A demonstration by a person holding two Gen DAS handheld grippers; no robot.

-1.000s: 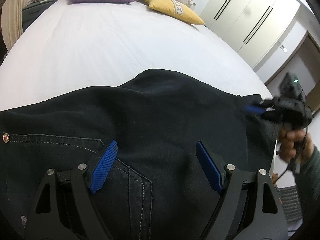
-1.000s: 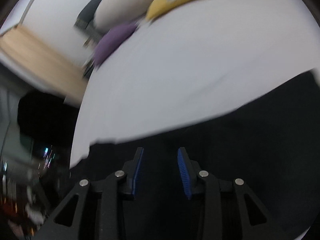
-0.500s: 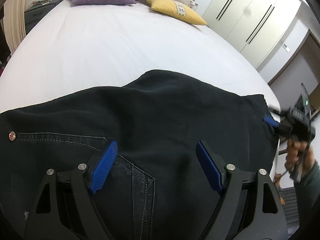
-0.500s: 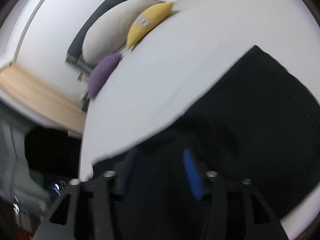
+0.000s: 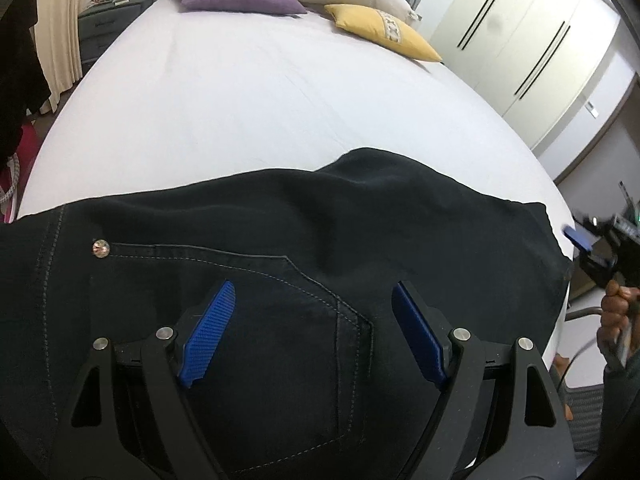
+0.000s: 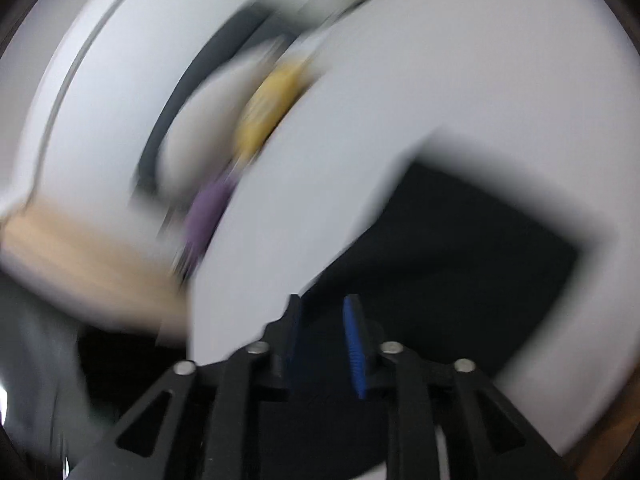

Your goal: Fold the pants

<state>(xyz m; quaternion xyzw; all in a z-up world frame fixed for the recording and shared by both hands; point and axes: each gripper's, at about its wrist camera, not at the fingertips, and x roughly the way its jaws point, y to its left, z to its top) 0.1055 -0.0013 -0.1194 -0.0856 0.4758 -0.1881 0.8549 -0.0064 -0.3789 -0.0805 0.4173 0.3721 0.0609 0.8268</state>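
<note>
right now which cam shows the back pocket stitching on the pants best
The left wrist view. The back pocket on the black pants lies sharp there, its pale stitching and a metal rivet clear between the open left gripper. The right wrist view is motion-blurred and shows only a dark patch of the pants, no pocket.

Both grippers are black skeletal frames with triangular cut-outs and silver screw heads; the left gripper (image 5: 310,332) and right gripper (image 6: 322,344) carry ribbed blue pads (image 5: 208,332) (the right view is blurred). A dark sleeve (image 5: 624,384) covers the person's wrist.
</note>
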